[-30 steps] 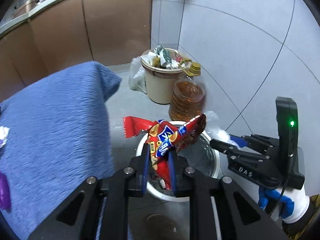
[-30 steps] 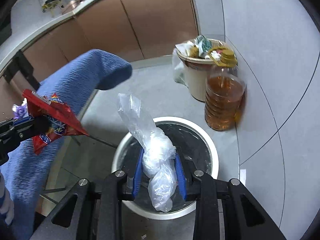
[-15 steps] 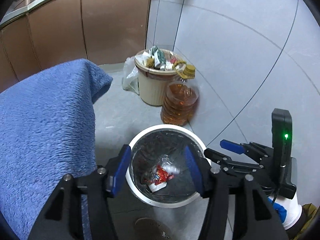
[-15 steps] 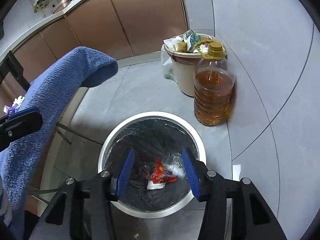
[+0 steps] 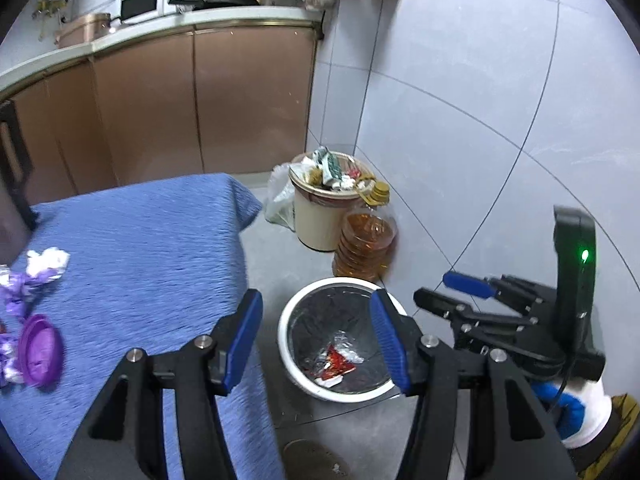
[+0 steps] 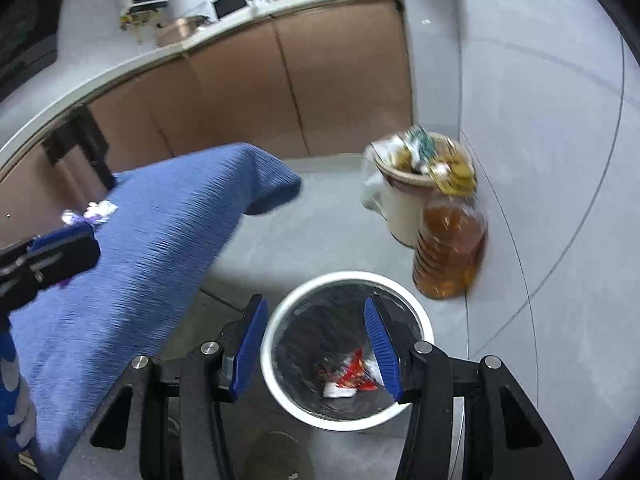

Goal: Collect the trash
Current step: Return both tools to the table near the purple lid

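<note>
Nearest, the left gripper point(image 5: 316, 344) and right gripper point(image 6: 316, 350) hover with jaws apart and nothing between them, above a white-rimmed trash bin point(image 5: 286, 350) on the floor. Inside lie a red snack wrapper point(image 5: 336, 362) and clear plastic. Beside the bin, a blue cloth point(image 5: 132, 280) covers a table. Only the left view shows the remaining litter: a purple lid point(image 5: 40, 350) and crumpled wrappers point(image 5: 36, 272). Snagging the cloth could drag them off. Farther back stand an oil bottle point(image 6: 448, 254) and an overfull beige bin point(image 5: 320, 220).

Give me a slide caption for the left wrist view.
Left gripper open above white bin holding red wrapper; purple scraps remain.
</note>
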Action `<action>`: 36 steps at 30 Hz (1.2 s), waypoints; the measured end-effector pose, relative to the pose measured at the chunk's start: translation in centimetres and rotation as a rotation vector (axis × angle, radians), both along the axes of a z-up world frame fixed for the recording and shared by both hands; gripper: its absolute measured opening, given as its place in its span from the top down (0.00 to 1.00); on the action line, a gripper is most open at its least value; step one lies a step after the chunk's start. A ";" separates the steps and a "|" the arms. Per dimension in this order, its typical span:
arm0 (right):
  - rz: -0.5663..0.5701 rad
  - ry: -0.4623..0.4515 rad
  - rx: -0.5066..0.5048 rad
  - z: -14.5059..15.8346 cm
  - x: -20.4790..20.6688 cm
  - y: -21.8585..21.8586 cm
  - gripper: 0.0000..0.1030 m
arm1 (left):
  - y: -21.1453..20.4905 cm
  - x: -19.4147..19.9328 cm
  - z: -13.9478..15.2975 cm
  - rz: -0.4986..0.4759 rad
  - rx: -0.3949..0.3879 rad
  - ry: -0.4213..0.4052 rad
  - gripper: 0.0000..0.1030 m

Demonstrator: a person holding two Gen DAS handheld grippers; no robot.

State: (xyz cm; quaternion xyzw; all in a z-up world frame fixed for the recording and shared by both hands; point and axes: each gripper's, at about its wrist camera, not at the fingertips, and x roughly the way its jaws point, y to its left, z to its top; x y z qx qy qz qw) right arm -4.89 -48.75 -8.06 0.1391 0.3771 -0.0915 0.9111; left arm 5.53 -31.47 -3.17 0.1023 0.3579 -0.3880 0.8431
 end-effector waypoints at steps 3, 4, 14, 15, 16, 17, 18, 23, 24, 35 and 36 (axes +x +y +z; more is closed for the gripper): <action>0.030 -0.030 -0.018 1.8 0.0 1.9 0.53 | 2.7 -0.7 1.3 0.024 -0.017 -0.020 0.48; 0.044 -0.041 -0.024 2.5 0.0 2.4 0.53 | 3.5 -0.8 1.6 0.032 -0.022 -0.023 0.48; 0.186 -0.108 -0.076 7.7 0.6 9.4 0.53 | 12.7 -2.3 4.3 0.145 -0.057 -0.106 0.48; 0.198 -0.110 -0.077 7.9 0.7 9.9 0.53 | 13.8 -2.3 4.4 0.158 -0.055 -0.114 0.48; 0.218 -0.113 -0.079 8.3 0.9 10.8 0.53 | 14.6 -2.2 4.4 0.170 -0.056 -0.115 0.48; 0.234 -0.114 -0.083 8.5 1.2 11.6 0.53 | 15.4 -2.1 4.5 0.181 -0.060 -0.114 0.48; 0.245 -0.114 -0.087 8.6 1.3 12.0 0.53 | 16.3 -2.0 4.6 0.199 -0.066 -0.113 0.48; 0.323 -0.105 -0.115 9.1 3.0 15.8 0.53 | 20.5 -0.6 4.3 0.278 -0.085 -0.102 0.48; 0.340 -0.103 -0.119 9.2 3.4 16.6 0.53 | 21.5 -0.2 4.1 0.299 -0.089 -0.097 0.48; 0.510 -0.047 -0.104 6.8 8.6 22.9 0.53 | 29.3 6.0 1.7 0.511 -0.109 0.002 0.48; 0.524 -0.041 -0.097 6.5 9.2 23.3 0.53 | 29.9 6.9 1.4 0.533 -0.109 0.015 0.48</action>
